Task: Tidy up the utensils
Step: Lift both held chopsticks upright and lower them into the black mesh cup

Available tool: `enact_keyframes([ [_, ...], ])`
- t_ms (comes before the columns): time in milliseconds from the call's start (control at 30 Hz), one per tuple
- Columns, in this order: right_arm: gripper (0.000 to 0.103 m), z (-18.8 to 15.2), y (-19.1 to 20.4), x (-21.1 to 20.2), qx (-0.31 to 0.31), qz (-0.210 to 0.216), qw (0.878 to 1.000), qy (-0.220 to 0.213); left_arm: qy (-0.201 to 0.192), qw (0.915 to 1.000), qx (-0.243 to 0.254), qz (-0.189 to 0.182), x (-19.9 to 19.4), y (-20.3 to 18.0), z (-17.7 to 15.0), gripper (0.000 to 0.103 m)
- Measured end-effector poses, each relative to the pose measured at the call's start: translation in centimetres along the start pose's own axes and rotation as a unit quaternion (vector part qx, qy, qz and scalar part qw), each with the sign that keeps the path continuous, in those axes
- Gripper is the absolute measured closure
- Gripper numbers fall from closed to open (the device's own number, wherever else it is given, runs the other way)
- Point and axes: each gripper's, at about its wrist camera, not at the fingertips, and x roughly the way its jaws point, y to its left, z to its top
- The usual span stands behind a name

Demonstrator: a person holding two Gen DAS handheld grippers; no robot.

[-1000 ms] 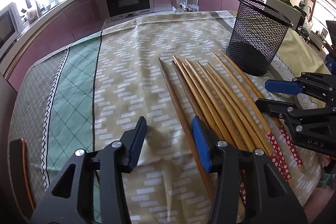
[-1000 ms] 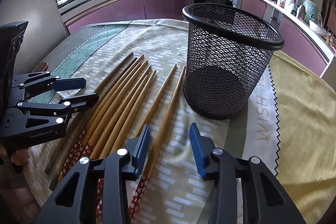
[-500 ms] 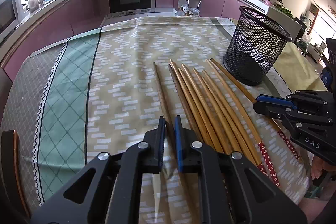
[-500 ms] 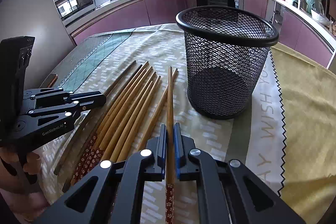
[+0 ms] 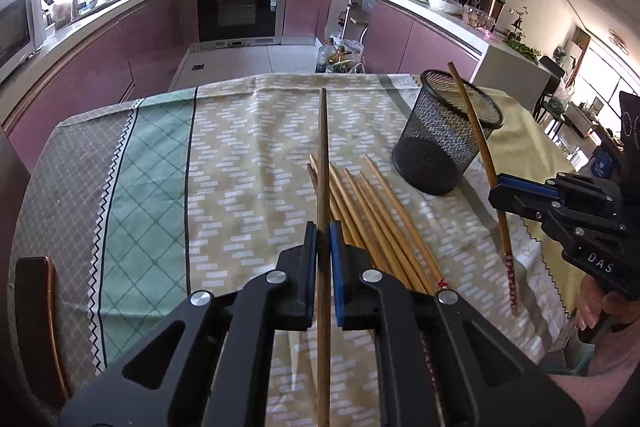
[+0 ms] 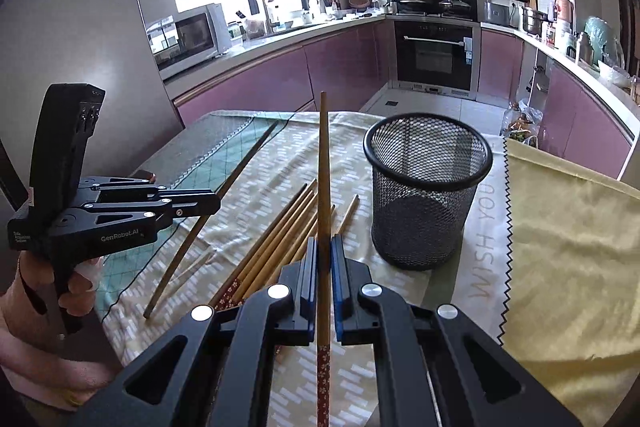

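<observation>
In the left wrist view my left gripper point(image 5: 323, 229) is shut on a plain dark brown chopstick point(image 5: 323, 147), which is held off the cloth and points away from me. To its right, several chopsticks point(image 5: 380, 219) lie side by side on the patterned tablecloth point(image 5: 248, 155). A black mesh cup point(image 5: 440, 147) stands upright beyond them. In the right wrist view my right gripper point(image 6: 324, 245) is shut on a lighter chopstick point(image 6: 325, 155) with a red flowered end, raised above the chopsticks on the cloth point(image 6: 276, 239). The mesh cup point(image 6: 428, 195) is just right of it and looks empty.
A yellow cloth point(image 6: 580, 247) covers the table to the right of the cup. A chair back point(image 5: 36, 307) shows at the table's near left edge. Purple kitchen cabinets and an oven point(image 5: 240, 7) stand beyond the far table edge. A person's hand point(image 6: 48, 283) holds the left gripper.
Both grippers went from open above the chopsticks to shut, each on one chopstick. Both have since risen, lifting their chopsticks off the cloth.
</observation>
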Motion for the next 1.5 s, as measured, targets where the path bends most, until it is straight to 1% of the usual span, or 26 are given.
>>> enact_keyframes([
  [133, 0.097, 1.1, -0.6, -1.9, 0.007, 0.007, 0.999, -0.036, -0.033, 0.999, 0.006, -0.03, -3.1, -0.7, 1.3, 0.096],
  [267, 0.097, 2.1, -1.1, -3.3, 0.006, 0.004, 0.998, -0.066, -0.07, 0.9964, 0.017, -0.046, -5.9, -1.7, 2.6, 0.096],
  [467, 0.097, 3.9, -1.6, -5.0, 0.0, 0.004, 0.995, -0.097, -0.116, 0.9906, 0.023, -0.069, -8.9, -3.1, 4.5, 0.096],
  [533, 0.097, 4.7, -1.8, -5.5, -0.001, 0.007, 0.994, -0.105, -0.13, 0.9884, 0.017, -0.077, -9.4, -3.3, 5.6, 0.096],
  [600, 0.097, 5.7, -2.1, -6.2, -0.006, 0.009, 0.994, -0.113, -0.148, 0.9841, 0.012, -0.097, -9.9, -3.8, 6.8, 0.096],
  [700, 0.097, 7.2, -2.5, -7.1, -0.014, 0.006, 0.992, -0.126, -0.176, 0.978, 0.016, -0.112, -10.3, -5.0, 8.8, 0.096],
  [833, 0.097, 8.7, -3.0, -7.9, -0.016, -0.004, 0.99, -0.141, -0.193, 0.9733, 0.02, -0.122, -9.9, -6.8, 11.4, 0.096],
  [900, 0.097, 9.3, -3.4, -8.1, -0.019, -0.013, 0.989, -0.148, -0.201, 0.9721, 0.022, -0.119, -9.5, -7.7, 12.5, 0.096],
  [967, 0.097, 9.7, -3.9, -7.9, -0.017, -0.016, 0.988, -0.151, -0.203, 0.9715, 0.023, -0.12, -8.7, -8.3, 13.4, 0.096],
  [1067, 0.097, 10.1, -4.6, -7.2, -0.015, -0.027, 0.988, -0.151, -0.204, 0.9726, 0.027, -0.109, -7.3, -9.2, 14.2, 0.096],
  [1167, 0.097, 10.3, -5.6, -6.1, -0.007, -0.029, 0.989, -0.146, -0.193, 0.9755, 0.031, -0.101, -5.6, -10.0, 14.7, 0.096],
  [1300, 0.097, 10.1, -6.4, -4.3, 0.0, -0.031, 0.992, -0.122, -0.153, 0.9824, 0.043, -0.098, -2.7, -10.9, 14.3, 0.096],
  [1433, 0.097, 9.3, -6.7, -2.1, 0.003, -0.027, 0.996, -0.079, -0.104, 0.9889, 0.053, -0.092, 0.7, -11.0, 13.8, 0.096],
  [1500, 0.097, 8.9, -6.7, -1.2, 0.006, -0.022, 0.998, -0.055, -0.081, 0.991, 0.05, -0.094, 2.4, -10.8, 13.6, 0.096],
])
